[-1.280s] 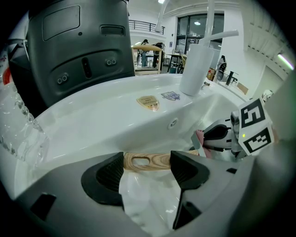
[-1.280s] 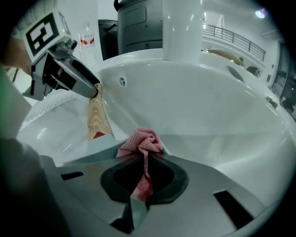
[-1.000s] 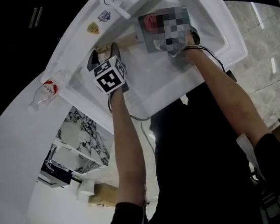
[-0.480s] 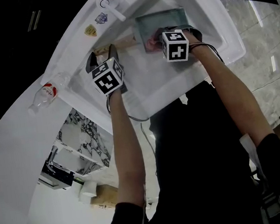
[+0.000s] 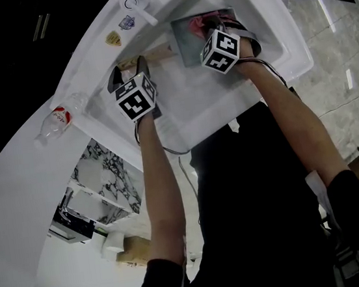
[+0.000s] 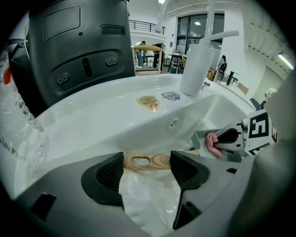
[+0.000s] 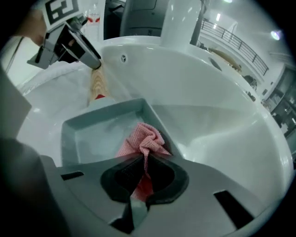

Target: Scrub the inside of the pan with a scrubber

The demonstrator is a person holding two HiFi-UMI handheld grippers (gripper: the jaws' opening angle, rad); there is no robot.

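A grey square pan with a wooden handle lies in the white sink. My right gripper is shut on a pink mesh scrubber, which presses on the pan's inside near its far right wall. My left gripper stands open, with its two pads either side of the wooden handle where the handle lies across their tips. I cannot tell whether the pads touch the handle. In the left gripper view the pan and scrubber show at right.
A white faucet stands at the sink's back rim, with stickers beside it. A clear plastic bottle lies on the counter left of the sink. An overflow hole marks the sink wall.
My right gripper has moved with the scrubber across the pan toward its far side. My left gripper has stayed at the handle.
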